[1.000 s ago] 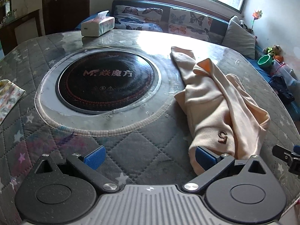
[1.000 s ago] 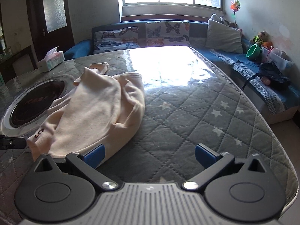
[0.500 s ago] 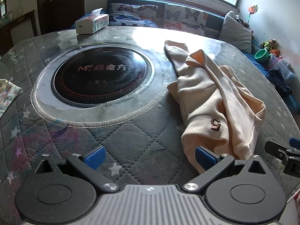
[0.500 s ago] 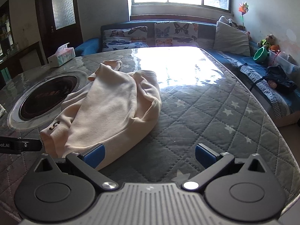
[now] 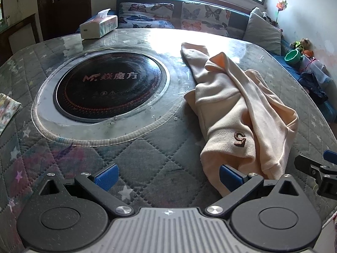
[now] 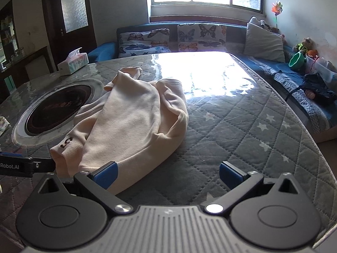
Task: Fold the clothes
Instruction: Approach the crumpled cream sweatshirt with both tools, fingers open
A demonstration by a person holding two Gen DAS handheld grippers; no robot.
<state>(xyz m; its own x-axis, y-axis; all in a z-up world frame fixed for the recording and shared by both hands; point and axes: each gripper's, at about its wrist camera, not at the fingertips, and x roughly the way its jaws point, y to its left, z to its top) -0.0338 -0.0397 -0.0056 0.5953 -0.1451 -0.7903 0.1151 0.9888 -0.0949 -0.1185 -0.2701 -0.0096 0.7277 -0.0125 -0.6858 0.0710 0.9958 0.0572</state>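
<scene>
1. Left gripper (image 5: 167,176): jaws spread wide, grasping nothing. Its right pad (image 5: 228,178) sits at the near hem of the cream garment (image 5: 236,109). Risk: closing from here pinches only the edge, or nothing.
2. Right gripper (image 6: 167,175): also released and empty. Its left pad (image 6: 106,174) overlaps the garment's near edge; the rest of the gap is over bare quilted table cover (image 6: 242,130). Risk: a thin one-layer grab slips out on the lift.
3. Garment lies bunched near the table's right-front, several layers overlapped, the "5" patch (image 5: 239,139) on the near corner. Risk: grabbing mismatched layers drags the lump instead of spreading it.
4. Both grippers are close together at the same hem; they could collide.
5. Induction cooktop (image 5: 110,88) just beside the garment's left edge: pulled cloth may slide over it.
6. Tissue box (image 5: 99,27) at the far edge, well apart: low risk.
</scene>
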